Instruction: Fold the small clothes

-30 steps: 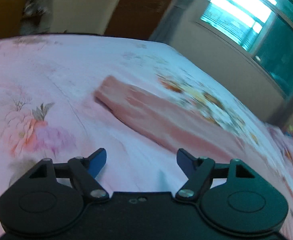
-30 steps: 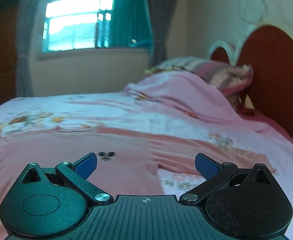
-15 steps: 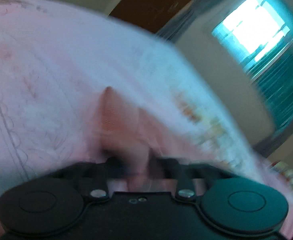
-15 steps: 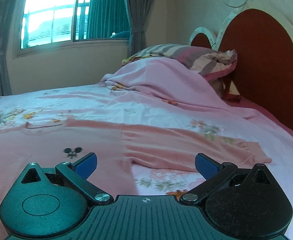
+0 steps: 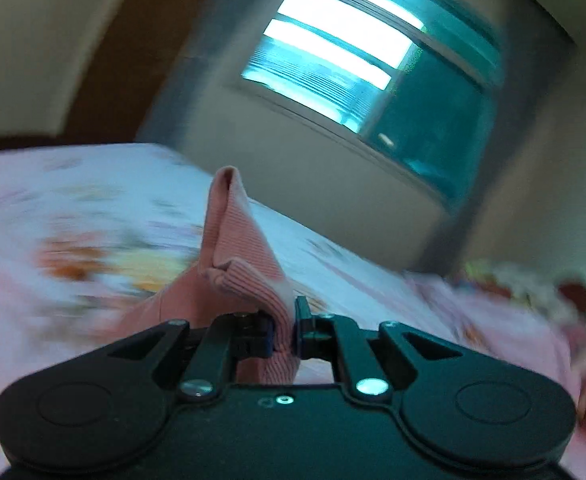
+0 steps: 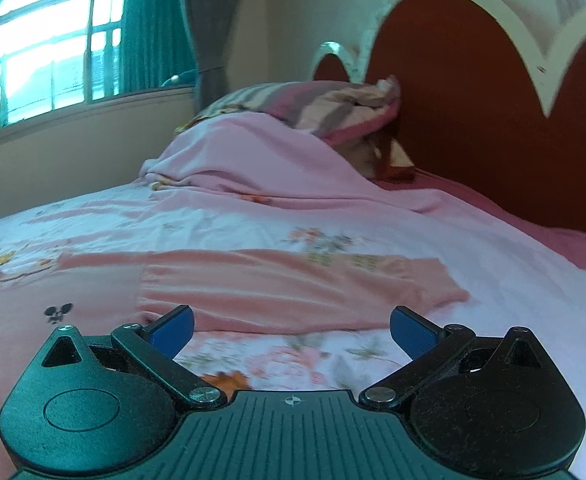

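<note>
The left gripper (image 5: 284,330) pinches a ribbed fold of the pink shirt (image 5: 245,248) at centre frame, lifting it in a peak above the floral bedsheet (image 5: 73,200). The right gripper (image 6: 291,326), fingers spread wide and holding nothing, hovers over the shirt's sleeve (image 6: 293,284) lying flat across mid-frame, below the headboard (image 6: 473,100) at upper right

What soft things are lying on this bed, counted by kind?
Pink garment, one end pinched by the left gripper: 1
Striped pillow: 1
Pink blanket heap: 1
Floral bedsheet: 1
Total: 4
</note>
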Tool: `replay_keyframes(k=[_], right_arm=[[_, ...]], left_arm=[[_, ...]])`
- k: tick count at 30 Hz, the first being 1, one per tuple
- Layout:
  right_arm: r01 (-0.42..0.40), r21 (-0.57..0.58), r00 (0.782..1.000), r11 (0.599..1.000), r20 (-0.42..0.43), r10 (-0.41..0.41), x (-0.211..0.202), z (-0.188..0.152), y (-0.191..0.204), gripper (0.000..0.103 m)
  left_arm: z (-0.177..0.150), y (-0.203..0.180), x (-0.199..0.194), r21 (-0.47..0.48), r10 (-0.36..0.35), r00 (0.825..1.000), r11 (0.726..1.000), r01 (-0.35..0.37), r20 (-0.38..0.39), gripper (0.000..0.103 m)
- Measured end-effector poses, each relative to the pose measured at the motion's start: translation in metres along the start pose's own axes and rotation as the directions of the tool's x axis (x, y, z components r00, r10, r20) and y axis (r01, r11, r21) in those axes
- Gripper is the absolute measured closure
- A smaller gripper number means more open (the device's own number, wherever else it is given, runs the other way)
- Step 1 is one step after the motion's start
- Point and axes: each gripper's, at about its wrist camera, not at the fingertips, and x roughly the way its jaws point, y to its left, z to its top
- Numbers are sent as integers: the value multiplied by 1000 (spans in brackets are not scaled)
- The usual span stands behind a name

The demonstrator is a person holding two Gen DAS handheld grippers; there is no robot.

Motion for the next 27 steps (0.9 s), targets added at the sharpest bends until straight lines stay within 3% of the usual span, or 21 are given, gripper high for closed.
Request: replay_keyframes(k=[3, 7, 9, 11, 15, 17, 18, 19, 21, 22, 25, 27], right_arm=[[19, 19, 1000, 1000, -11, -19, -6, -7, -26, 0], [54, 30, 997, 998, -54, -52, -12, -23, -56, 0], [73, 33, 995, 997, -75, -71, -13, -30, -69, 0], [85, 39, 993, 996, -83, -82, -13, -34, -79, 0], [92, 67, 992, 994, -93, -86, -10, -40, -90, 0], [90, 73, 992, 993, -97, -82, -7, -41, -91, 0], [90, 72, 992, 993, -100, -83, -7, -42, -90, 0], [91, 72, 991, 993, -101, -83, -6, -42, -89, 0], [87, 78, 992, 993, -101, -79, -5, -41, -87, 0], [83, 82, 993, 993, -94, -75, -6, -40, -86, 0], [73, 88, 994, 993, -83, -66, -6, -36, -85, 0], [60, 86, 996, 995, -77, -54, -8, -34, -83, 0]], left_arm=[[-42, -102, 40, 143, -70, 995, 987, 79, -73, 98], [-114, -197, 69, 267, -120, 976, 949, 166, -180, 98], [-149, -228, 86, 319, -109, 963, 929, 187, -248, 98], [-178, -231, 102, 355, -77, 954, 917, 182, -289, 98], [-207, -241, 110, 406, -46, 943, 895, 185, -330, 94], [-211, -241, 118, 447, -42, 922, 866, 226, -385, 64], [-213, -247, 119, 471, -53, 915, 845, 255, -401, 29], [-213, -250, 119, 493, -68, 910, 822, 284, -410, 3], [-210, -252, 95, 525, -148, 910, 776, 350, -388, 3], [-207, -247, 80, 525, -178, 913, 770, 362, -368, 2], [-184, -211, 38, 498, -202, 934, 801, 331, -296, 2], [-168, -173, 12, 516, -106, 974, 834, 196, -198, 2]])
